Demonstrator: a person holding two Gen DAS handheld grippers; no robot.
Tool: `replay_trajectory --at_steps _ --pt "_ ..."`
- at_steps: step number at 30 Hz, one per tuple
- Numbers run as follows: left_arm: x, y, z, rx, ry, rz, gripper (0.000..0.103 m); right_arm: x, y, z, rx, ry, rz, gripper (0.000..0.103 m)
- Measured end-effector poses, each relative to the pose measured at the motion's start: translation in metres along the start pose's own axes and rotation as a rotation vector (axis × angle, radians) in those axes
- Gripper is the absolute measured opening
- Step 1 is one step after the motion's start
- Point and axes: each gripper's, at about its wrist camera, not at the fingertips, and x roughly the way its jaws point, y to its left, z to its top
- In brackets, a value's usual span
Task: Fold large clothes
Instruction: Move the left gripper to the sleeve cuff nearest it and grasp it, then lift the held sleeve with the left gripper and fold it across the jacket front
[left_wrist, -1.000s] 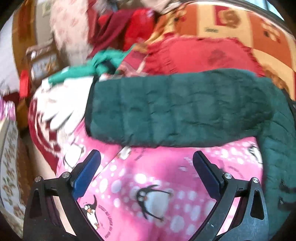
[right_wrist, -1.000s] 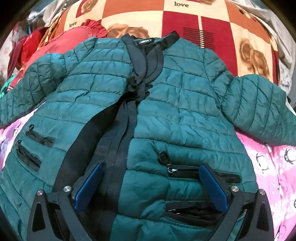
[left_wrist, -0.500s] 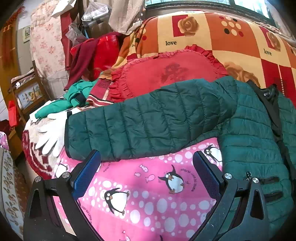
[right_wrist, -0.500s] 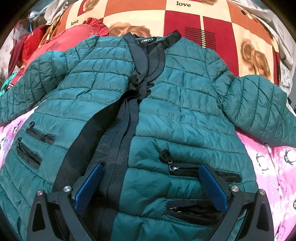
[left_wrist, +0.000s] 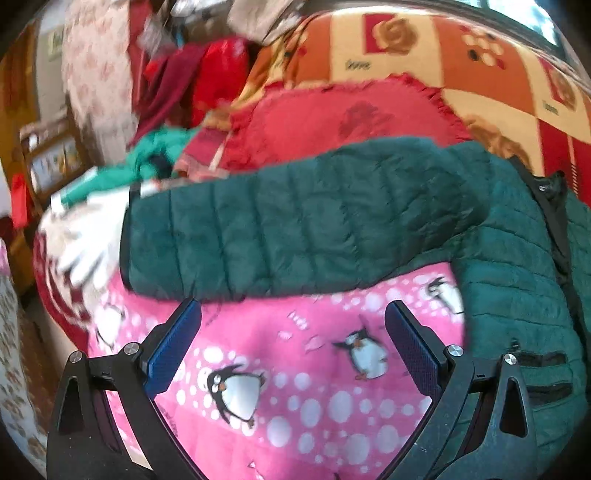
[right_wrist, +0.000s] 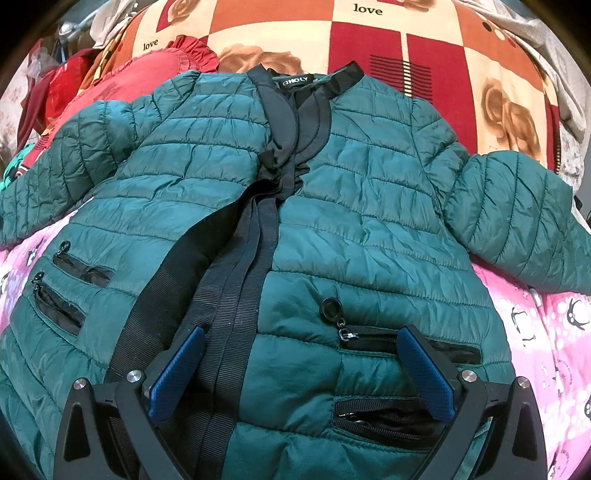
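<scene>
Left wrist view: the left gripper (left_wrist: 291, 317) is spread wide and empty over a pink penguin blanket (left_wrist: 295, 387), just short of the green jacket's sleeve (left_wrist: 295, 229).

Right wrist view: the right gripper (right_wrist: 301, 347) is also spread, holding nothing, above the jacket (right_wrist: 369, 221), which lies front-up, flat on the blanket, sleeves out sideways.

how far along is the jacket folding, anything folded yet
Done: the green jacket lies spread front-up on the pink penguin blanket, both sleeves out to the sides. In hand: nothing; the left gripper is open just short of the sleeve, and the right gripper is open over the hem. Left: every fold.
</scene>
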Motion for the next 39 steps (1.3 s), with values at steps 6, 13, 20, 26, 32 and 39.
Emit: replay_trajectory --at_steps 6,13,20,26,32,39 --pt "0.045 0.066 -0.021 -0.202 0.111 -0.081 0.100 0.000 0.001 0.000 -0.003 0.000 -0.004 0.103" --pt "0.081 0.146 -0.022 -0.442 0.073 -0.179 0.095 0.001 0.002 -0.001 -0.011 0.004 -0.007 0.103" --pt "0.092 0.170 -0.001 -0.650 0.029 -0.322 0.095 0.003 0.003 -0.001 -0.018 0.007 -0.012 0.103" --pt "0.088 0.175 0.000 -0.718 -0.009 -0.450 0.033 0.003 0.004 -0.002 -0.018 0.008 -0.012 0.103" --pt "0.085 0.168 0.017 -0.606 -0.045 -0.469 0.032 0.003 0.004 -0.001 -0.017 0.009 -0.013 0.103" --pt "0.108 0.174 0.037 -0.524 -0.004 -0.391 0.033 0.003 0.004 -0.001 -0.015 0.011 -0.014 0.103"
